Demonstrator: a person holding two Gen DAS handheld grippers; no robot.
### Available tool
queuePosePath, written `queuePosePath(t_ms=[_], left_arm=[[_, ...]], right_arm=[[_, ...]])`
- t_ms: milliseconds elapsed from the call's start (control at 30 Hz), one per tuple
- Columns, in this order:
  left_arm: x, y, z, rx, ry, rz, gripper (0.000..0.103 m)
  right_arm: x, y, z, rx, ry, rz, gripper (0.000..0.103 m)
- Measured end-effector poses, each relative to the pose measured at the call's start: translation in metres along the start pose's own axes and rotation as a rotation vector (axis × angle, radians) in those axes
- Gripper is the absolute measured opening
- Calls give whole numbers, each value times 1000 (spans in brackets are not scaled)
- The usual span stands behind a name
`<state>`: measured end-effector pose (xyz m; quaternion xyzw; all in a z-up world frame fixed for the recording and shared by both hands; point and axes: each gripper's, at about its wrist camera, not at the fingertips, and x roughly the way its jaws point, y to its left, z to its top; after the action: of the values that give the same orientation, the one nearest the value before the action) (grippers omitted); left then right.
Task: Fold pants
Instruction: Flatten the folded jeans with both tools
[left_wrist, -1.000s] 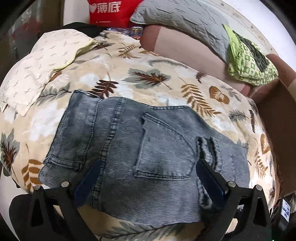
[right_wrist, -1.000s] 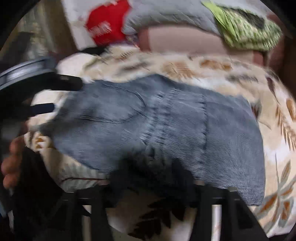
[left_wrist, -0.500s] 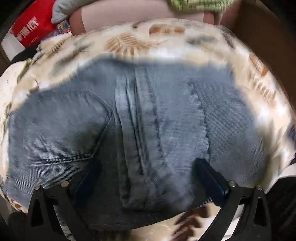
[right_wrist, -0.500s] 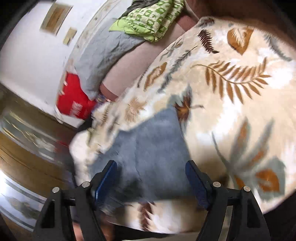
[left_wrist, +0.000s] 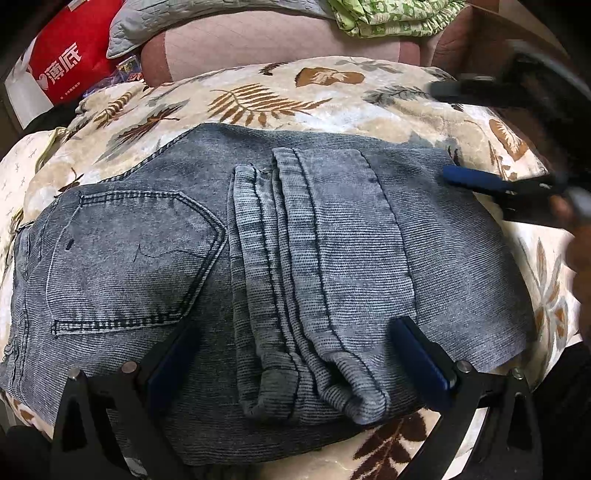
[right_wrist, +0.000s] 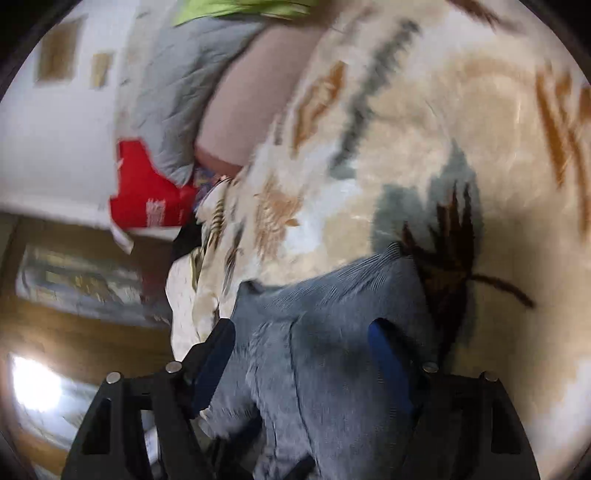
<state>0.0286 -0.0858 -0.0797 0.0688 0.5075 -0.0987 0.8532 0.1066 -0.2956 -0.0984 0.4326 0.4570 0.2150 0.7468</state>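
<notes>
Left wrist view: jeans (left_wrist: 280, 266) lie folded on the leaf blanket (left_wrist: 258, 96), under and between the left gripper (left_wrist: 295, 365) fingers.
Left gripper: wide open, holds nothing.
Right gripper (right_wrist: 303, 354): open wide, denim corner between the blue pads (right_wrist: 388, 354), not pinched; view blurred.
Step (judged): next fold, right end over.
Technique: close on all layers at the edge, lift low, keep the hems aligned.

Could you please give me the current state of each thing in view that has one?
Jeans: folded into a compact stack, lying flat on the leaf-print blanket.
Left claw: open, above the jeans' near edge.
Right claw: open, jeans' corner between its fingers.
Green cloth: bunched on the sofa back.
</notes>
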Motion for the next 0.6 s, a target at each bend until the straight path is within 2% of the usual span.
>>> queuePosePath(t_ms=[133, 233, 300, 400, 467, 533, 600], left_arm=[[1, 1, 1, -3, -5, -2, 103], [2, 0, 2, -6, -5, 0, 103], [2, 0, 3, -7, 0, 1, 103], [0, 1, 4, -14, 13, -7, 103], [-3, 4, 5, -47, 26, -10, 103], [-11, 6, 4, -78, 9, -17, 103], [-10, 5, 3, -80, 2, -8, 103]], right_arm=[[-29, 15, -39, -75, 27, -26, 77], [-43, 3, -74, -53, 89, -13, 78], [-33, -18, -89, -35, 147, -92, 78], [-41, -28, -89, 39, 104, -31, 78], [-54, -14, -88, -21, 59, 0, 78], [-60, -12, -93, -50, 53, 26, 79], [-44, -31, -100, -25, 106, -41, 81]])
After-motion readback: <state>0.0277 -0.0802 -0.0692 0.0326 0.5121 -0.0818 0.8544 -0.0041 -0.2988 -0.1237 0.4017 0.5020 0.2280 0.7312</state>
